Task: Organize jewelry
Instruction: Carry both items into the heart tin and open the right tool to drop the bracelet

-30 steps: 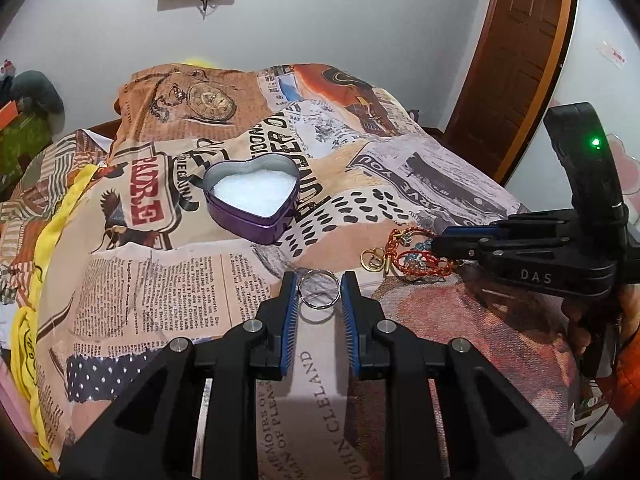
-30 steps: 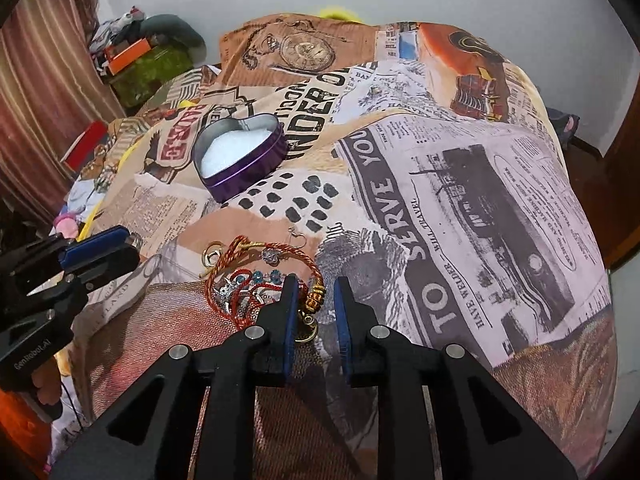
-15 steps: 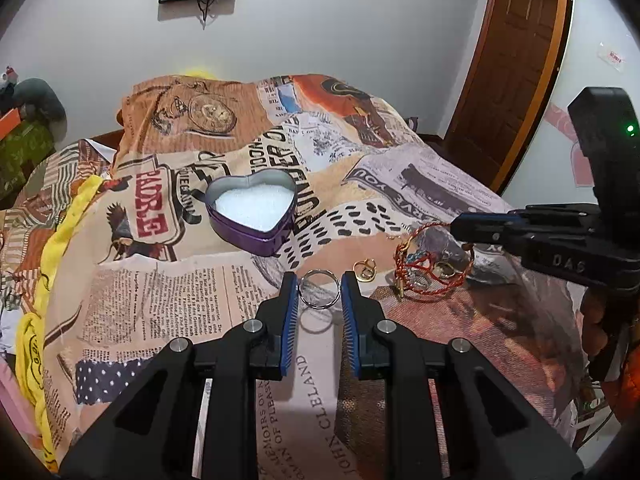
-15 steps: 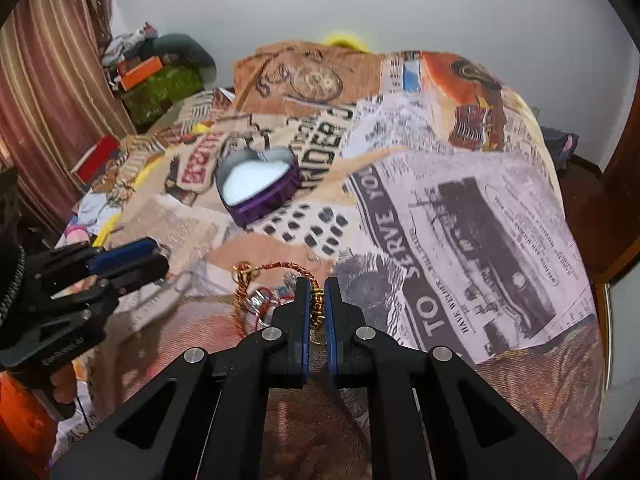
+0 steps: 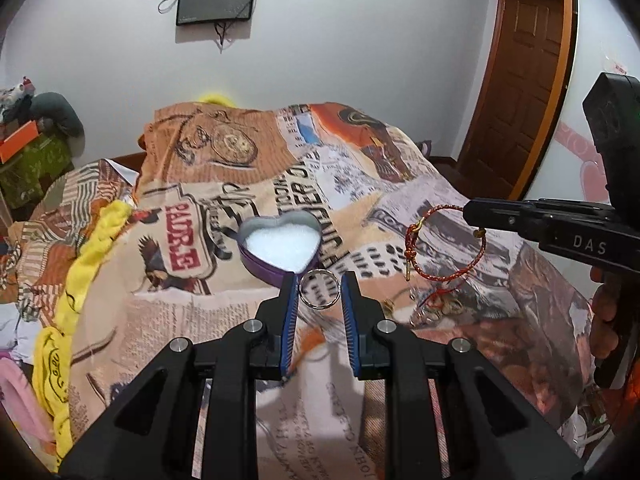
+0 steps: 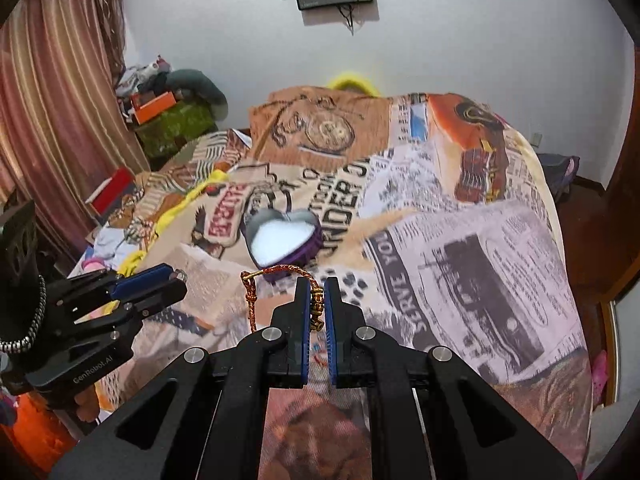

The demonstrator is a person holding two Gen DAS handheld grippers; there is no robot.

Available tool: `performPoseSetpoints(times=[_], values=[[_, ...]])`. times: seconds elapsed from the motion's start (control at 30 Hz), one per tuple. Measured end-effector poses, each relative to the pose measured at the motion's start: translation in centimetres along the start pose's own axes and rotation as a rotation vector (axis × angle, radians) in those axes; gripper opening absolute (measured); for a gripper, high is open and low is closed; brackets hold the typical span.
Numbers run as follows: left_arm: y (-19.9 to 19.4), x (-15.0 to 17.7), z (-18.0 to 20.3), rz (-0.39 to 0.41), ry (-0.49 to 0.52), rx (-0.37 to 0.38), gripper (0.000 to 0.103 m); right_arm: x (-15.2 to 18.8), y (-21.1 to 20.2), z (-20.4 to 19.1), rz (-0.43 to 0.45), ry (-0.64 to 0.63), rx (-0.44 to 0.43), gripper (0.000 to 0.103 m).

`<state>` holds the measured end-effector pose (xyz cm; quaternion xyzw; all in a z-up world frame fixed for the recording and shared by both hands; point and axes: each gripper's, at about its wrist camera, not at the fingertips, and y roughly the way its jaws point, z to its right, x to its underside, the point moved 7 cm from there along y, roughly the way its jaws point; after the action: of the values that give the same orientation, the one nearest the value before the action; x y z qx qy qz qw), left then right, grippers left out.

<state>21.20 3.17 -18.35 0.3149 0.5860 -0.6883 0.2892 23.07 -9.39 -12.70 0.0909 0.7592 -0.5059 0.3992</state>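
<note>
Your left gripper (image 5: 320, 290) holds a silver ring (image 5: 320, 289) clamped between its fingers, raised above the bed (image 5: 168, 320), just on the near side of the heart tin (image 5: 280, 244). The tin sits open on the printed spread, white lining showing, bare cloth on all sides of it.

Your right gripper (image 6: 317, 300) has its fingers pinched together on the red-and-gold cord bracelet (image 5: 444, 248). The loop hangs in the air off the fingertips, well right of the tin, nothing between them but spread. A few small gold pieces (image 5: 440, 306) lie on the bed beneath it; too small to identify.

The bed's right edge drops toward the wooden door (image 5: 520, 80).
</note>
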Motion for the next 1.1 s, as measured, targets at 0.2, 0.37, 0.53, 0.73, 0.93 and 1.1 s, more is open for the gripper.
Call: performPoseSetpoints(times=[0.2, 0.37, 0.53, 0.73, 0.93, 1.1], values=[[0.3, -2.0, -1.2, 0.033, 0.01, -0.034, 0.021, -2.6, 0.5, -0.7, 0.037, -0.015, -0.006, 0.006], [1.2, -3.5, -2.4, 0.051, -0.003, -0.047, 0.021, -4.8, 2.0, -1.5, 0.049, -0.032, -0.012, 0.006], [2.9, -4.4, -4.0, 0.044, -0.023, -0.059, 0.021, -5.9, 4.1, -1.8, 0.027, -0.044, -0.017, 0.006], [5.4, -4.8, -5.7, 0.014, -0.036, -0.08, 0.021, -6.4, 7.5, -1.9, -0.04, -0.047, -0.038, 0.006], [8.4, -4.5, -7.0, -0.04, -0.049, -0.07, 0.021, -6.0, 11.6, -2.4, -0.149, -0.057, -0.069, 0.006], [10.3, -4.0, -7.6, -0.084, -0.055, -0.052, 0.021, -5.3, 14.4, -2.7, -0.227, -0.092, -0.055, 0.006]])
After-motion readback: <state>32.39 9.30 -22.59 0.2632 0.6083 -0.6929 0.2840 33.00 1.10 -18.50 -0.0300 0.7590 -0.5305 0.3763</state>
